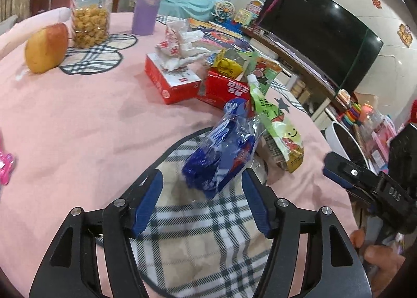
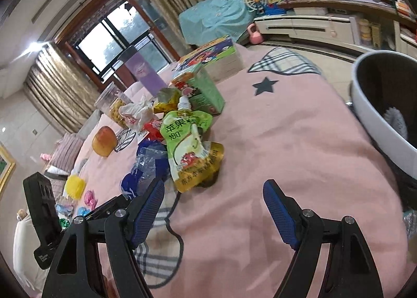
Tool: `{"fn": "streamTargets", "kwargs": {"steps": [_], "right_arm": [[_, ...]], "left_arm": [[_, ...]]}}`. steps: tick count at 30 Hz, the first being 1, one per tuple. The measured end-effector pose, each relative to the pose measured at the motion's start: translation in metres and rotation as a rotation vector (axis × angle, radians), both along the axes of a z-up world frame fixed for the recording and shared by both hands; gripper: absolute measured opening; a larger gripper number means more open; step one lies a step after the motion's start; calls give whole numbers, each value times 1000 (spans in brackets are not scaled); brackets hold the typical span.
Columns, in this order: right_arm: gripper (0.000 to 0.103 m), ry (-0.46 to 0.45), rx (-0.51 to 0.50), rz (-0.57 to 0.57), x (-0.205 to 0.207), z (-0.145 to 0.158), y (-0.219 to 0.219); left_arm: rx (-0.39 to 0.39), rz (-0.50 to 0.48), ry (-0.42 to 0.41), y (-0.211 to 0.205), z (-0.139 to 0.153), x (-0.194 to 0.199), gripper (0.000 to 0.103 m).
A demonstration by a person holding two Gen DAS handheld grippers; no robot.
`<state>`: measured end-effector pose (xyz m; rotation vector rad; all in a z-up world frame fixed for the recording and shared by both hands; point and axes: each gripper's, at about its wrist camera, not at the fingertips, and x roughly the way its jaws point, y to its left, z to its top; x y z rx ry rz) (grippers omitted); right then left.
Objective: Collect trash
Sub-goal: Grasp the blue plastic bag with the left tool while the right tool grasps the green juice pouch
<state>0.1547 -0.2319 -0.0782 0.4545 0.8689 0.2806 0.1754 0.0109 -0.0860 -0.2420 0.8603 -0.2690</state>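
Left gripper point(image 1: 202, 188), jaws spread wide, poised over the near end of a crumpled blue-and-clear plastic wrapper point(image 1: 221, 152) that lies on a plaid patch of the pink tablecloth point(image 1: 78, 120); the blue pads flank the wrapper without touching it. Right gripper point(image 2: 213, 204), jaws likewise spread and holding nothing, hovers over bare cloth to the right of the wrapper. Just beyond the wrapper and partly overlapping it lies a green apple-puree spout pouch point(image 1: 276, 126), with a yellow foil packet point(image 2: 200, 170) beneath; further beyond stand a red carton point(image 1: 224, 86) and a red tissue box point(image 1: 169, 81). The white round waste bin point(image 2: 375, 115) stands off the table edge, well right of the wrapper.

Risks, as judged: thin film may slip or crumple out of the closing pads; a deep reach could pinch the pouch too, or catch the cloth and drag the pile.
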Motion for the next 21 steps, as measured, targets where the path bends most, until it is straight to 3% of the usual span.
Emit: {"fn": "streamTargets", "kwargs": {"steps": [10, 12, 13, 15, 16, 17, 21], "right_arm": [[79, 27, -8, 67, 43, -12, 15], [78, 36, -8, 82, 51, -16, 19], [74, 38, -8, 86, 54, -18, 20], [62, 48, -13, 102, 60, -22, 25], [53, 52, 1, 117, 62, -24, 27], [34, 55, 5, 124, 64, -25, 28], [34, 51, 0, 141, 59, -26, 29]], "left_arm": [[18, -83, 30, -18, -10, 24, 64], [28, -94, 31, -22, -12, 26, 57], [31, -103, 32, -24, -13, 27, 46], [36, -112, 30, -27, -13, 27, 34], [31, -119, 32, -28, -13, 27, 20], [26, -123, 33, -27, -13, 27, 19], [26, -112, 8, -25, -8, 21, 15]]}}
